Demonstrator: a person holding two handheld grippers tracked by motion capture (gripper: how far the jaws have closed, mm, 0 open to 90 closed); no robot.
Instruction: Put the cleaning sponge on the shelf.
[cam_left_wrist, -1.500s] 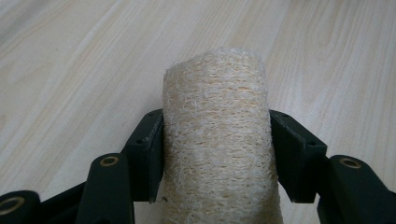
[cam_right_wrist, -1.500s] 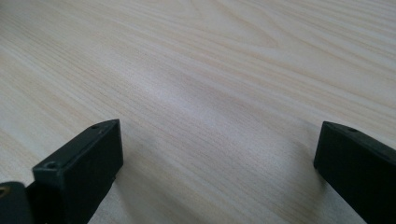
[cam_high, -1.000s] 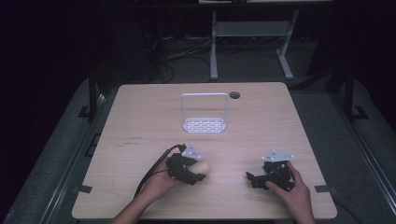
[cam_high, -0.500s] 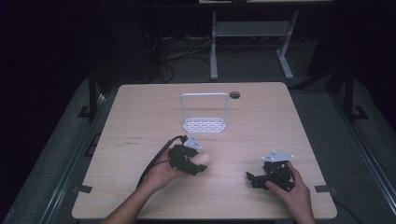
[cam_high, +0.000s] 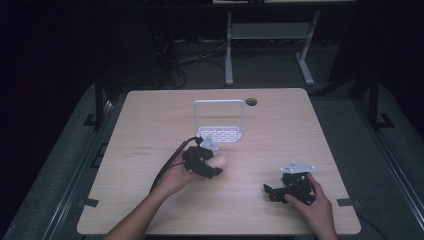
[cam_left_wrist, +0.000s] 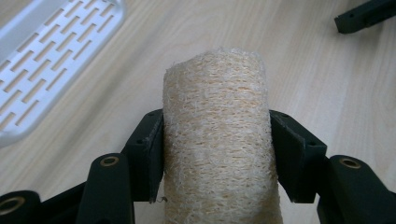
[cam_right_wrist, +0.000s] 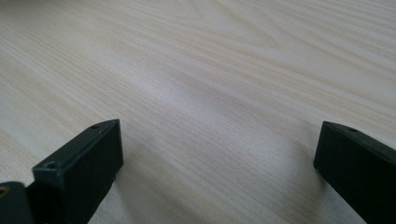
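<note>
Loofah sponge (cam_left_wrist: 217, 140): clamped between left gripper (cam_left_wrist: 217, 154) fingers, its end jutting past their tips; slotted white rack (cam_high: 218, 134) just beyond. Right gripper (cam_right_wrist: 219, 158): fingers wide, nothing between. Risk: soft fibre compresses, could slip free.

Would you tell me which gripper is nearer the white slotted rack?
Left. The left gripper, shut on the loofah, is just beside the rack; the right gripper sits farther away.

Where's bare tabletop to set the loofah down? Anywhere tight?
Bare wood runs along the table's left side, across the far right corner past the small dark hole, and between the left gripper and right gripper. Tightest: between the white rack and the loofah.
</note>
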